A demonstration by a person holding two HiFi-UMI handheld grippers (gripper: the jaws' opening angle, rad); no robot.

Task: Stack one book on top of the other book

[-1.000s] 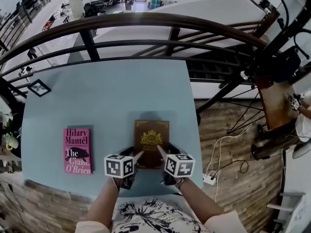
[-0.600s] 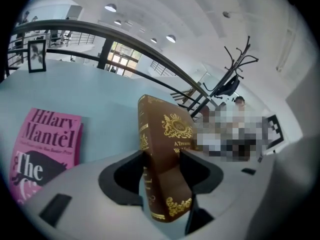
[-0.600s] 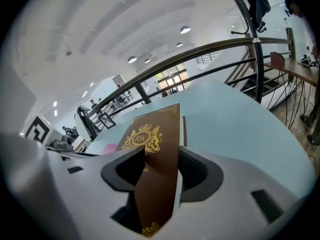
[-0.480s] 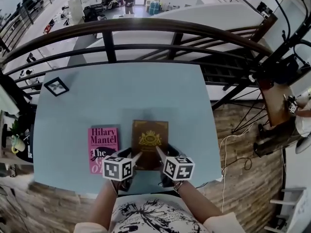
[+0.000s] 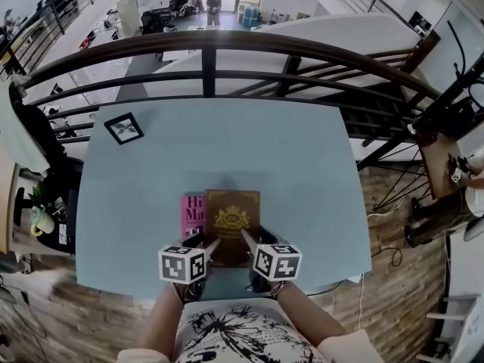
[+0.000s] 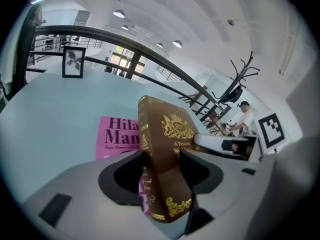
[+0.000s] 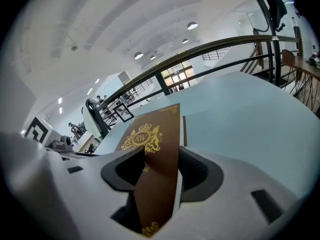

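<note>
A brown book (image 5: 232, 219) with a gold crest is held by its near edge in both grippers, a little above the light blue table (image 5: 227, 142). My left gripper (image 5: 212, 246) is shut on the book's near left part, spine side (image 6: 150, 134). My right gripper (image 5: 248, 240) is shut on its near right part (image 7: 152, 154). A pink book (image 5: 192, 212) lies flat on the table underneath. The brown book hides its right part, and only its left strip (image 6: 117, 136) shows.
A small black picture frame (image 5: 124, 128) stands at the table's far left (image 6: 73, 62). A dark curved railing (image 5: 227, 44) runs behind the table's far edge. The table's near edge is just under my hands. A cluttered side table (image 5: 34, 218) is to the left.
Both grippers have carried the brown book leftward across the table to the pink book. The pink book lay well apart on the left; the brown one now covers its right part.
</note>
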